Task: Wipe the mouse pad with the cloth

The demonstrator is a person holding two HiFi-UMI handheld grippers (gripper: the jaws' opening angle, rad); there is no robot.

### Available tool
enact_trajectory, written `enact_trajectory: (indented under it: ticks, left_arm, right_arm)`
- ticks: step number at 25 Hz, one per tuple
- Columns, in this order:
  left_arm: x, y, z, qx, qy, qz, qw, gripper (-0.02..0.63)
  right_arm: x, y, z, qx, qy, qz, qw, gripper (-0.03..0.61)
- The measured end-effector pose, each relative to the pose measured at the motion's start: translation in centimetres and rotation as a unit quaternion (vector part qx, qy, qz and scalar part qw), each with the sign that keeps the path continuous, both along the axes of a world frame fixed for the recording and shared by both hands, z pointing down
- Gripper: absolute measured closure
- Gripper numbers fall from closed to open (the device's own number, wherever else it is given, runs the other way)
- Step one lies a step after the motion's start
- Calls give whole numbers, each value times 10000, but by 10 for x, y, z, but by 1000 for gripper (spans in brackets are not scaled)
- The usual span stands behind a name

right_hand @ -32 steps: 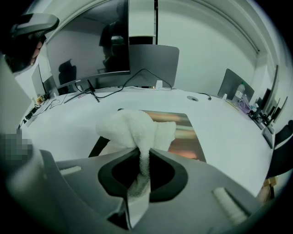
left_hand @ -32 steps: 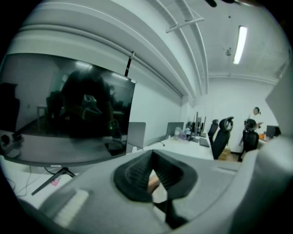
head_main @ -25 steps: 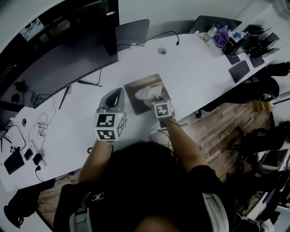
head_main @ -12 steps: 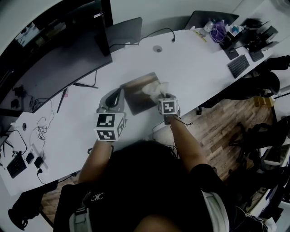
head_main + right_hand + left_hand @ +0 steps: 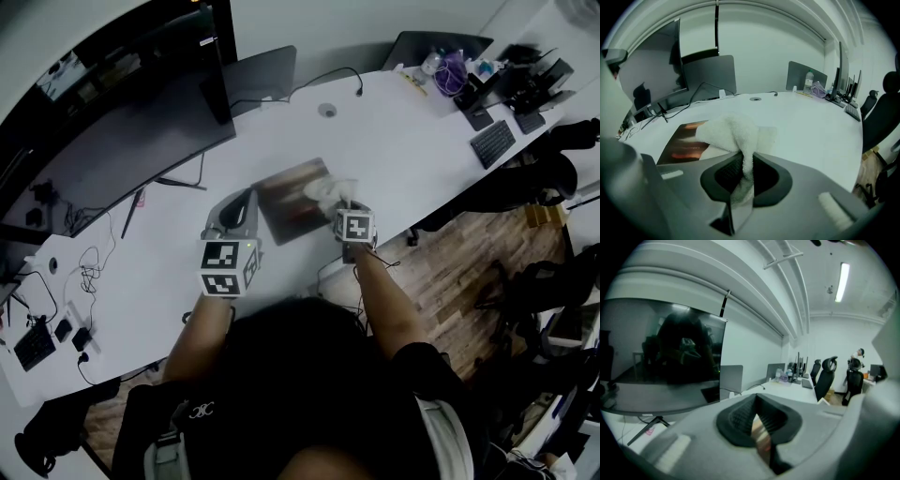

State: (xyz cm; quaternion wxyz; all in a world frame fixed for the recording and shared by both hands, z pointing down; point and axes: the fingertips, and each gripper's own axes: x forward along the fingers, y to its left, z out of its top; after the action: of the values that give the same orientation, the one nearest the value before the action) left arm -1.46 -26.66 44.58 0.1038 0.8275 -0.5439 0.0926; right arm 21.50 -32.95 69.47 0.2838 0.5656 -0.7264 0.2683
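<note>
Right now our right gripper (image 5: 342,208) is clamped on the white cloth (image 5: 328,190), which sits bunched on the right end of the mouse pad (image 5: 286,202) on the desk (image 5: 403,131). Our left gripper (image 5: 242,199) rests just beside the pad's left edge, jaws together.

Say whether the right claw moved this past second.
Yes. The right claw dragged the white terry cloth from the brown rectangular mouse pad's middle to its right edge.
</note>
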Motion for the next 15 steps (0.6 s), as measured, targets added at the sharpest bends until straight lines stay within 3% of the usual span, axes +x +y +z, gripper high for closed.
enact_trajectory:
  ticks: [9,15]
  left_arm:
    - [1,1,-4,87,46,97,9999,615]
    - [5,0,-10,199,71,222,9995,615]
  right_arm:
    - [-3,-1,-54,1005,-363,118,9942,541]
    - [-9,6,-131,1936,-740,305,9778,541]
